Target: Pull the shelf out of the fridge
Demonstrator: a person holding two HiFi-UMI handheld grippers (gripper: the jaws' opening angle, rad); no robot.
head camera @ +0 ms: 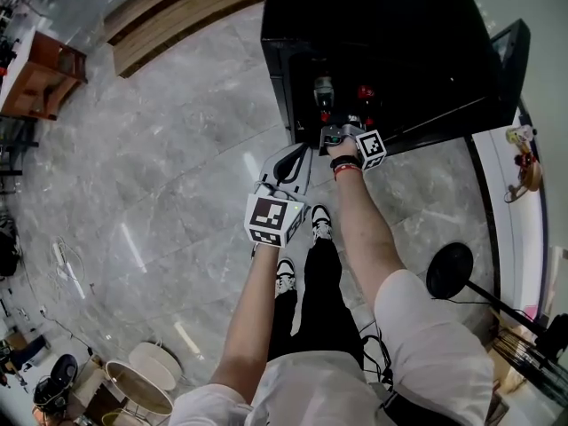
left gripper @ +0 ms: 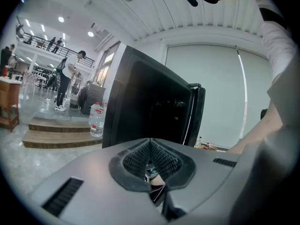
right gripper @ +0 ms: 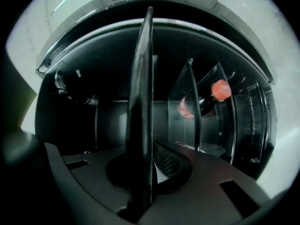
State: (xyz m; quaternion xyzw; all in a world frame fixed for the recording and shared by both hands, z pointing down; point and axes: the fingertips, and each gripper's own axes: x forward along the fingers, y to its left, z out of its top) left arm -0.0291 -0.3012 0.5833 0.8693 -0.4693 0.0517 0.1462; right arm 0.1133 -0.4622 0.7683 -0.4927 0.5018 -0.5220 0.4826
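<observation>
I count one black fridge (head camera: 382, 43) with one open door (head camera: 510, 51), and inside it two bottles: one grey-topped bottle (head camera: 324, 91) and one red-capped bottle (head camera: 365, 93). The right gripper view shows three thin panels standing on edge: one dark glass shelf (right gripper: 142, 102) nearest me, then one clear panel (right gripper: 193, 107) and one further clear panel (right gripper: 228, 111). I carry two grey grippers, my left gripper (head camera: 295, 158) and my right gripper (head camera: 335, 133), each with one marker cube, and below them are two black-and-white shoes (head camera: 321, 223) and one round black stand base (head camera: 448, 271).
</observation>
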